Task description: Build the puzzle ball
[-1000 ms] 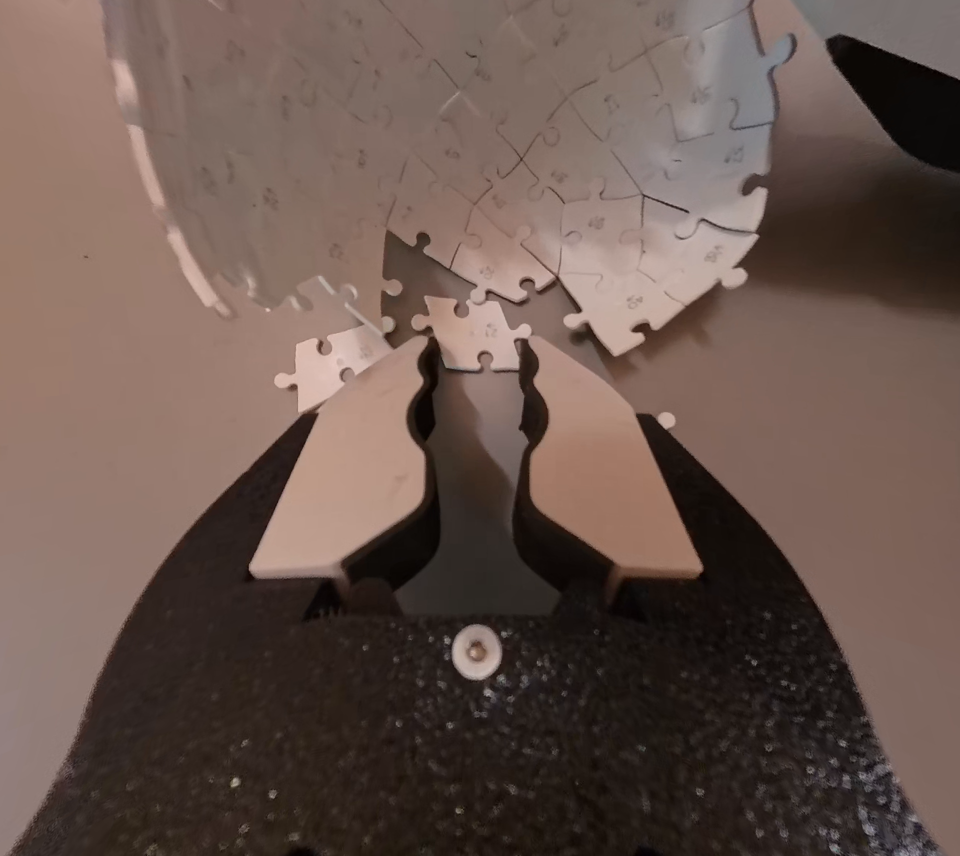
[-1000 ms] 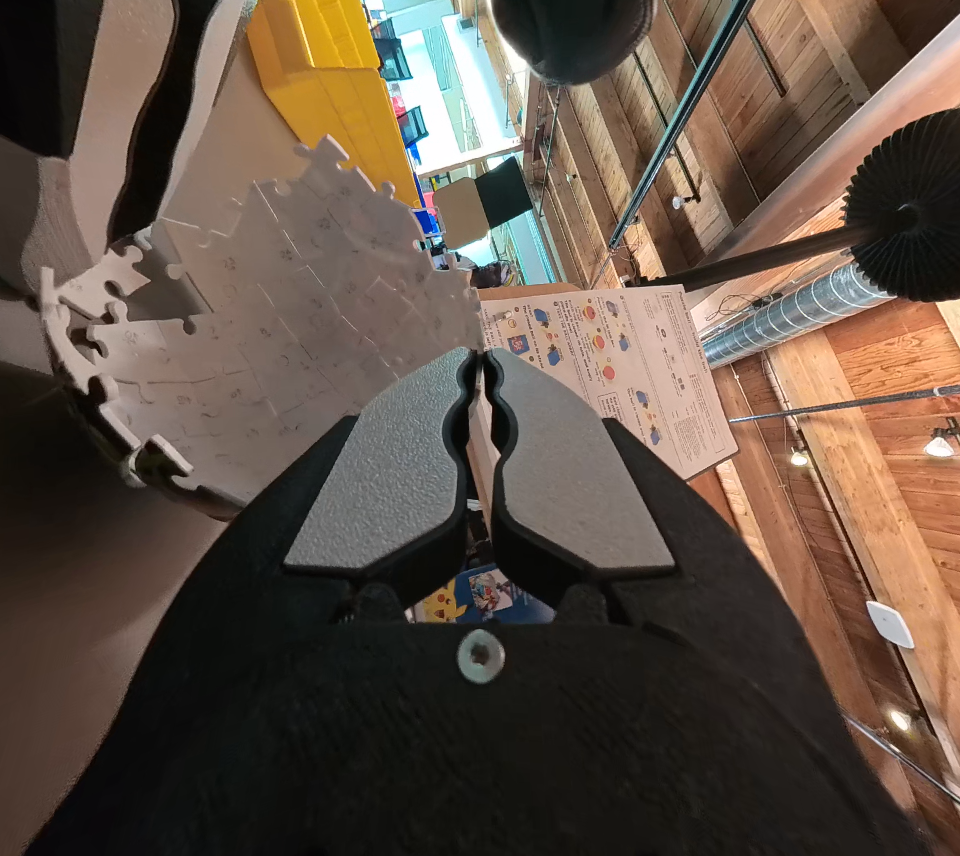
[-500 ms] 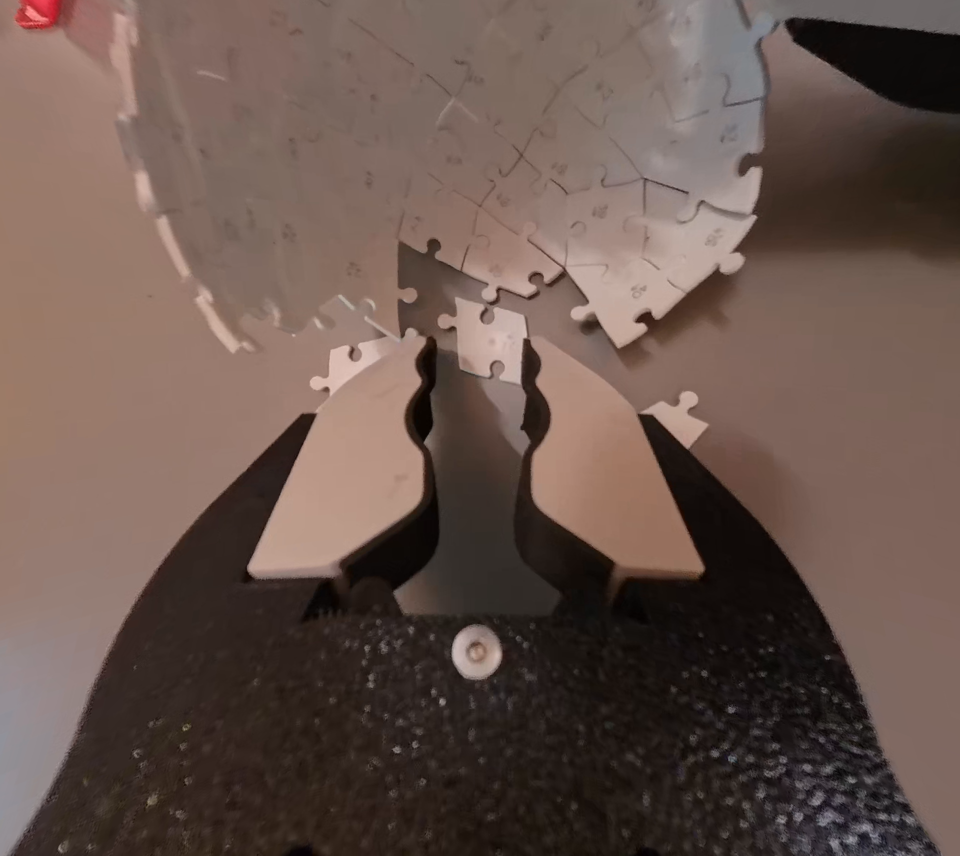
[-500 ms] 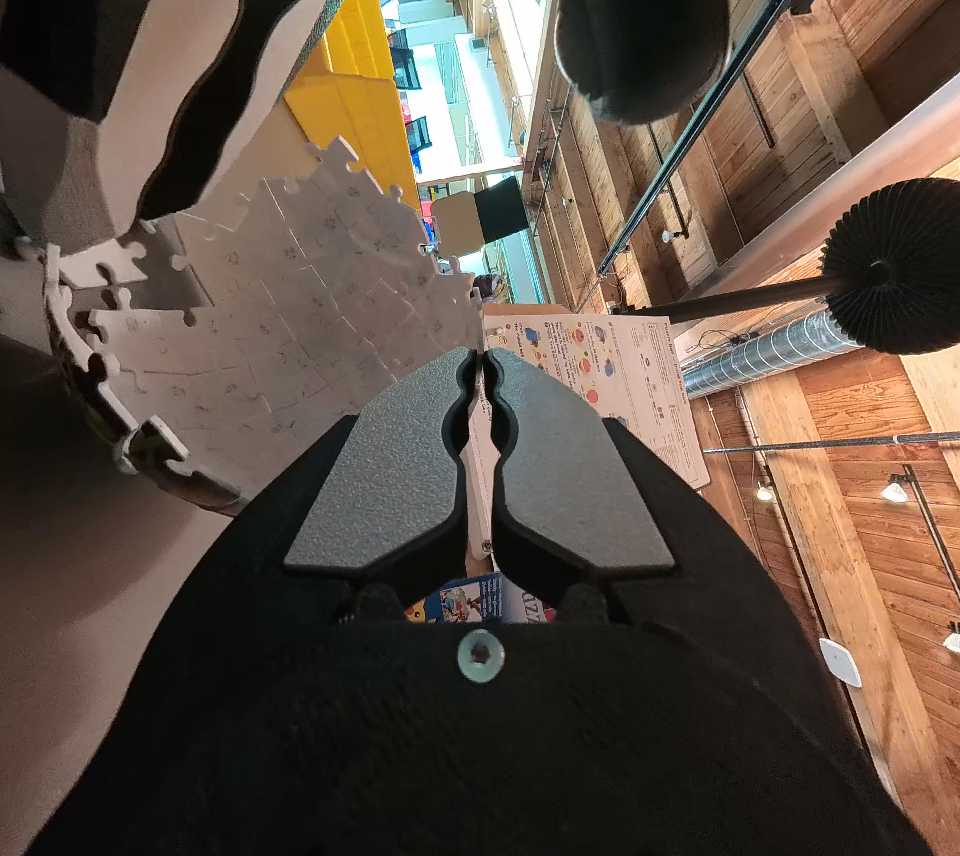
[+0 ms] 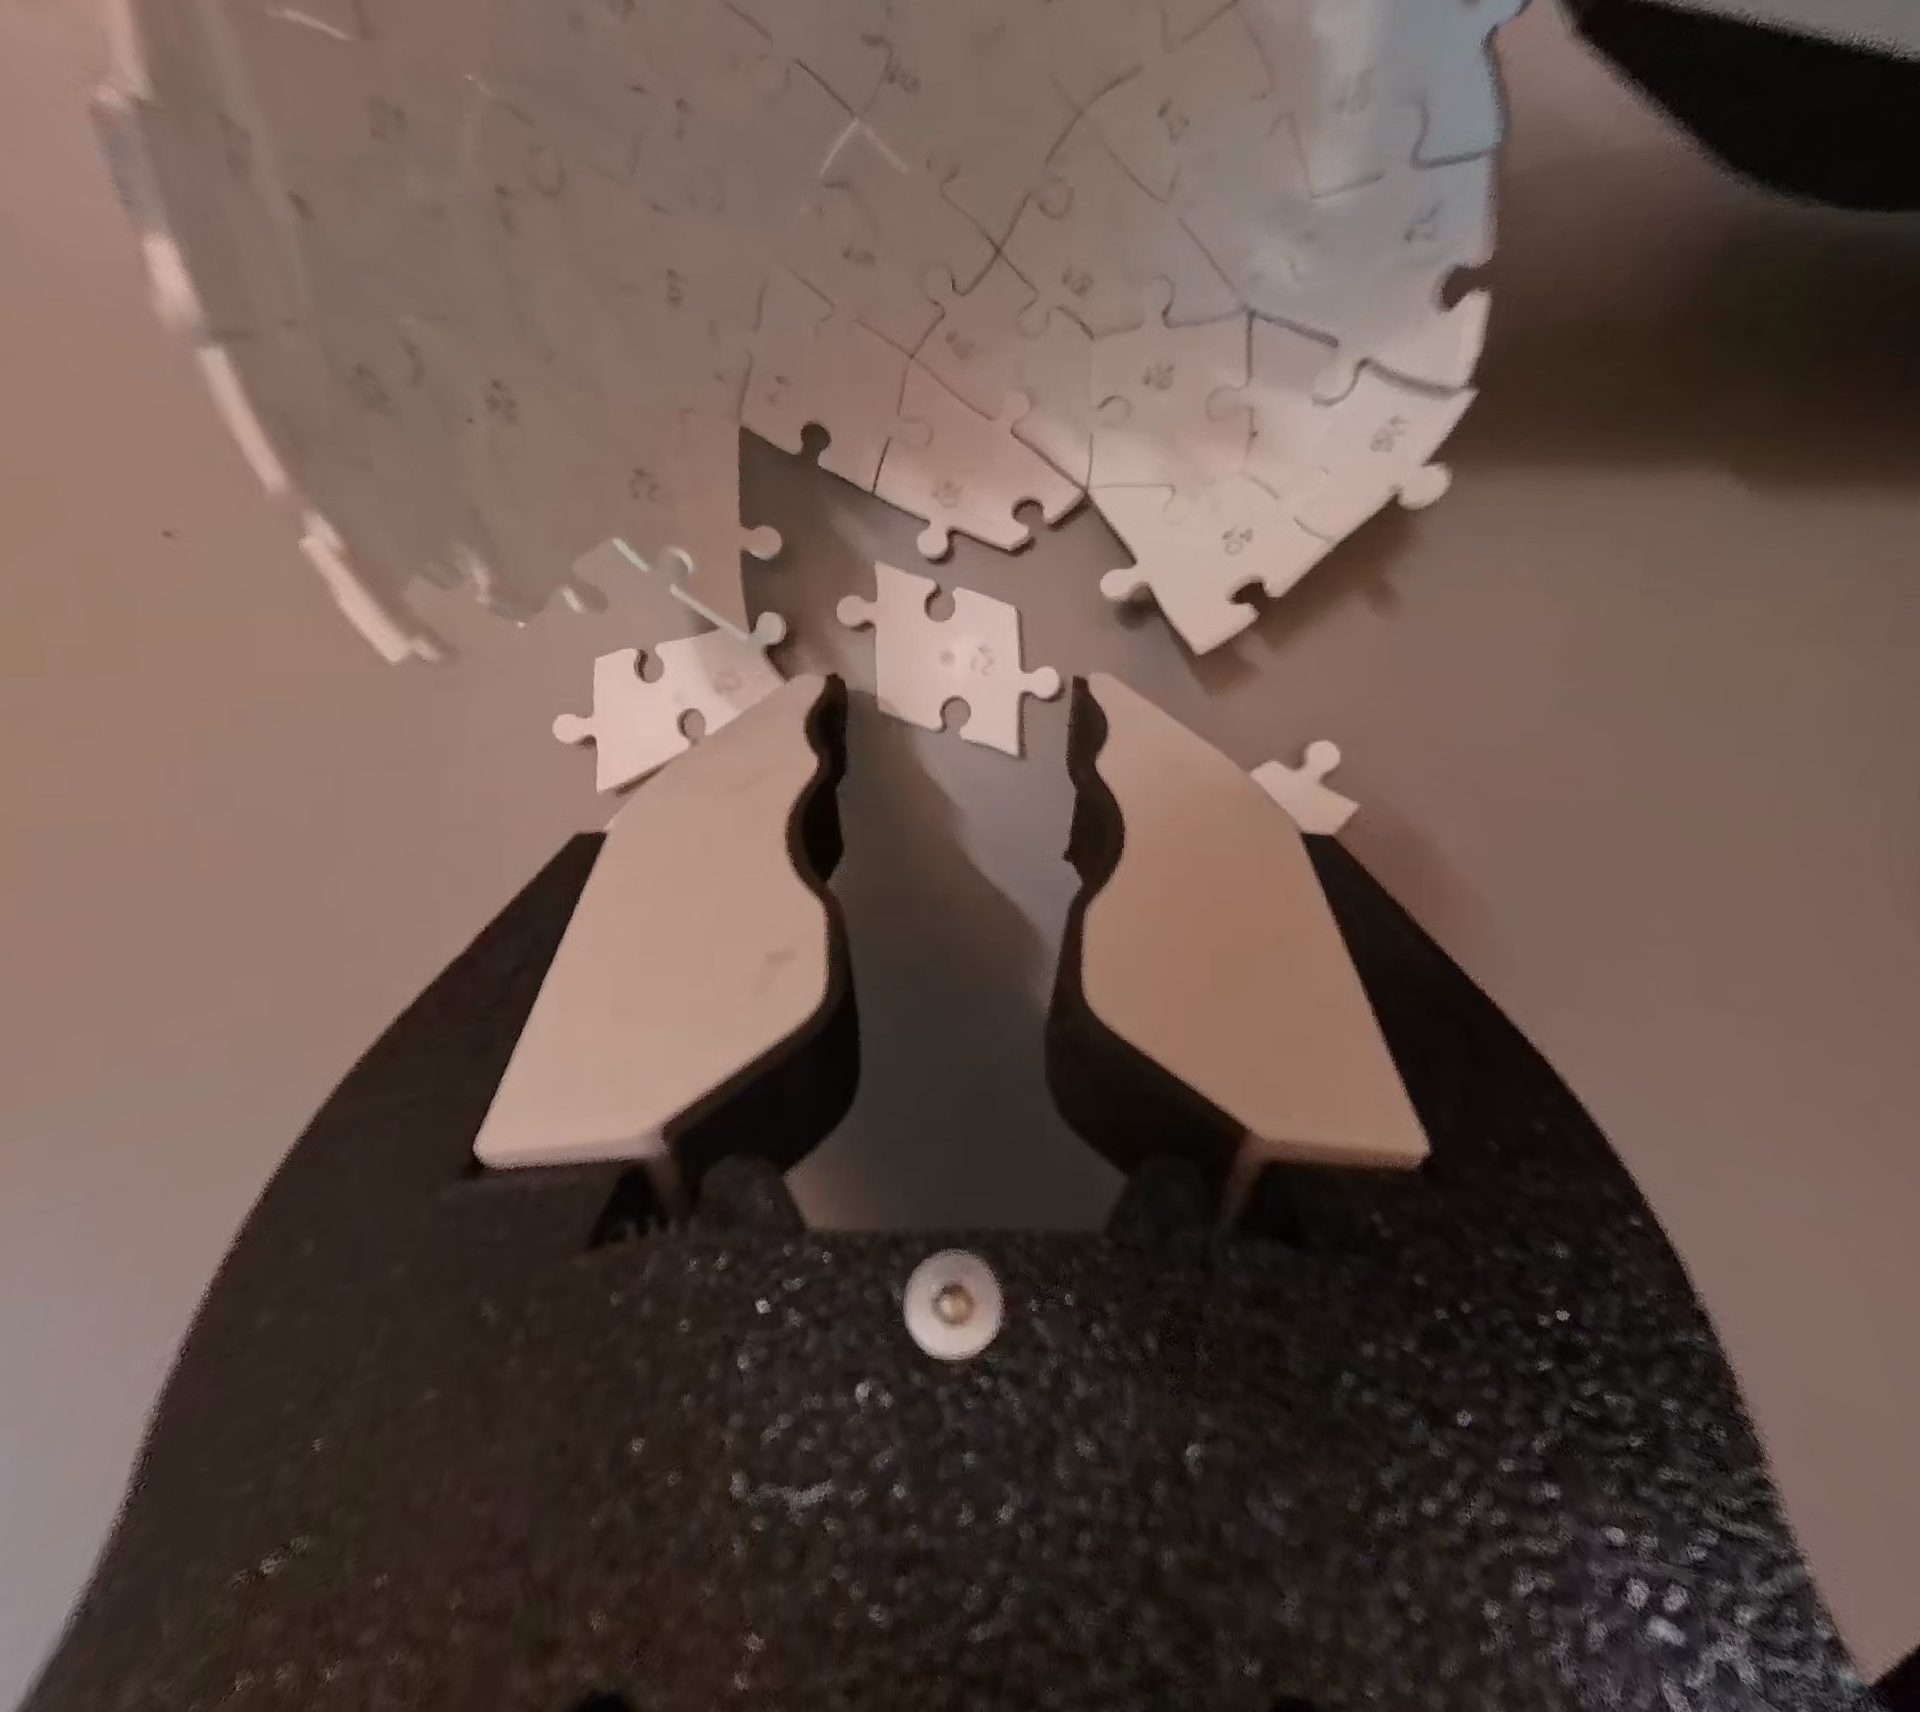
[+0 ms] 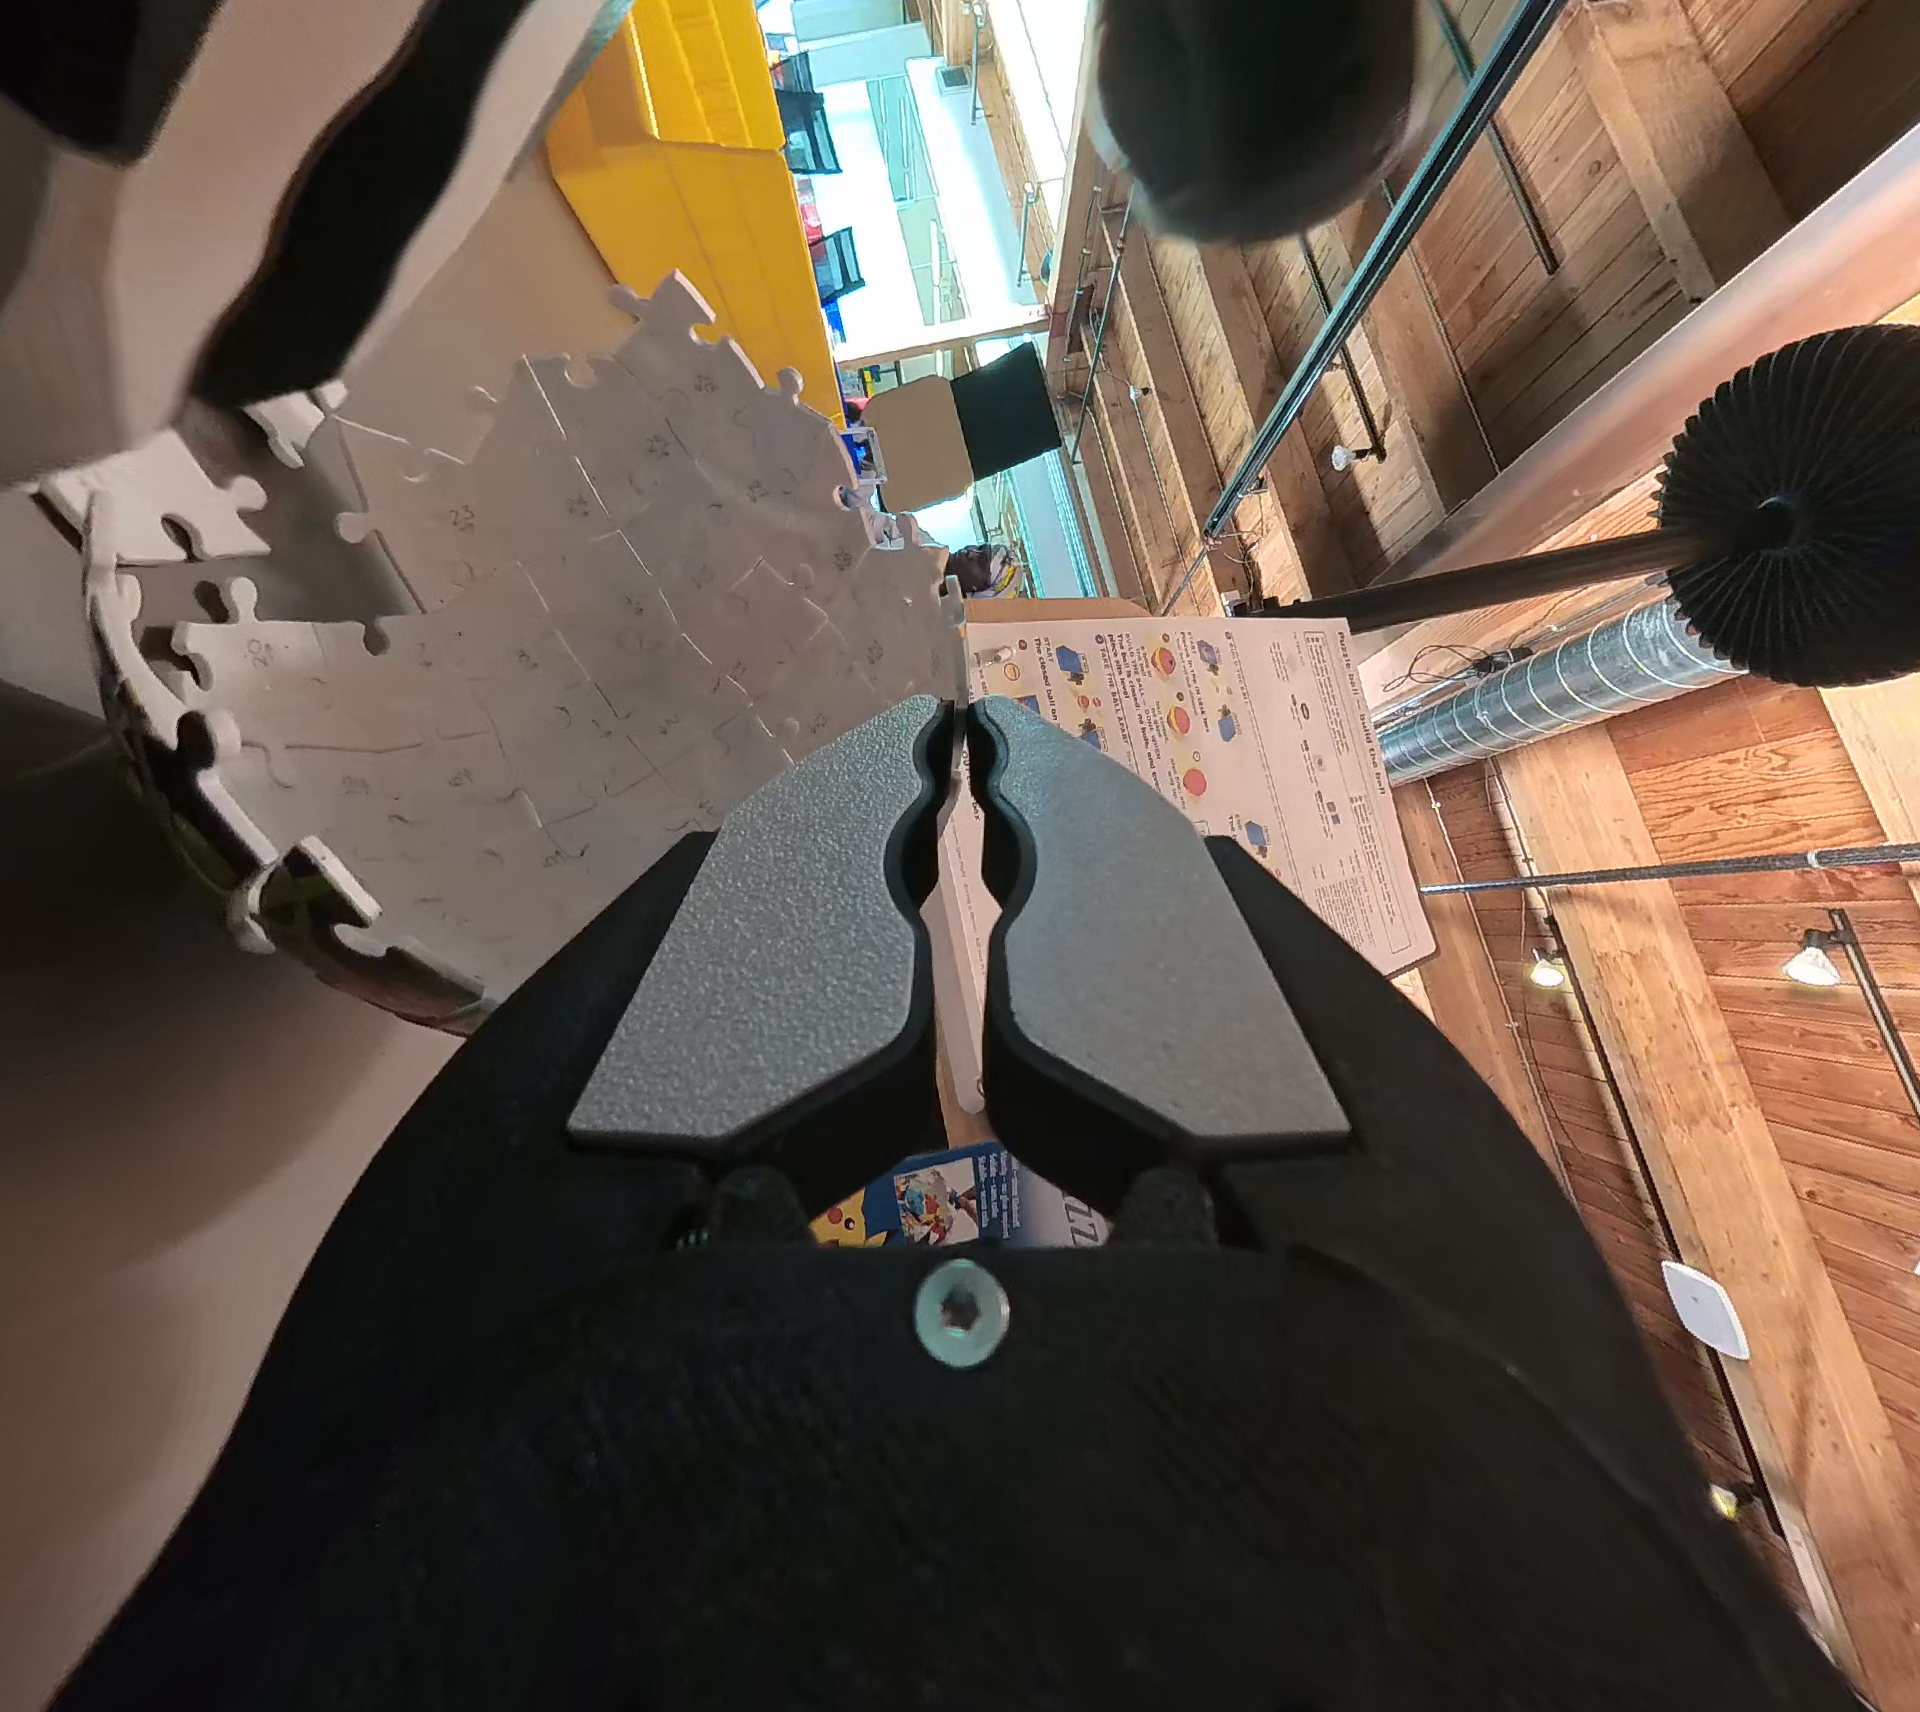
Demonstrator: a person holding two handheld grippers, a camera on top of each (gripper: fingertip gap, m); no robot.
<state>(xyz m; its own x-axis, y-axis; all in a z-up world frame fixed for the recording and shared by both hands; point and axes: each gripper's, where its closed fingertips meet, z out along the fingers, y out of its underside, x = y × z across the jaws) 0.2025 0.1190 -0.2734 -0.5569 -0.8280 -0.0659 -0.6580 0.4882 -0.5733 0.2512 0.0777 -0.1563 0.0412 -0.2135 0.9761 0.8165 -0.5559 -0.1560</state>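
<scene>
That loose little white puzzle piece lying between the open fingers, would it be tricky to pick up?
Probably. The small white puzzle piece lies flat on the grey table, leaving little edge to pinch. It looks thin, likely light and easily nudged. Its curve suggests stiffness.

Stacked yellow plastic bins (image 6: 707,135) sit upper centre; a printed instruction sheet (image 6: 1226,758) lies mid-frame, a silver ribbed duct (image 6: 1538,706) right of it, a black pleated disc on a pole (image 6: 1808,509) far right, wooden plank walls (image 6: 1714,987) behind.
</scene>
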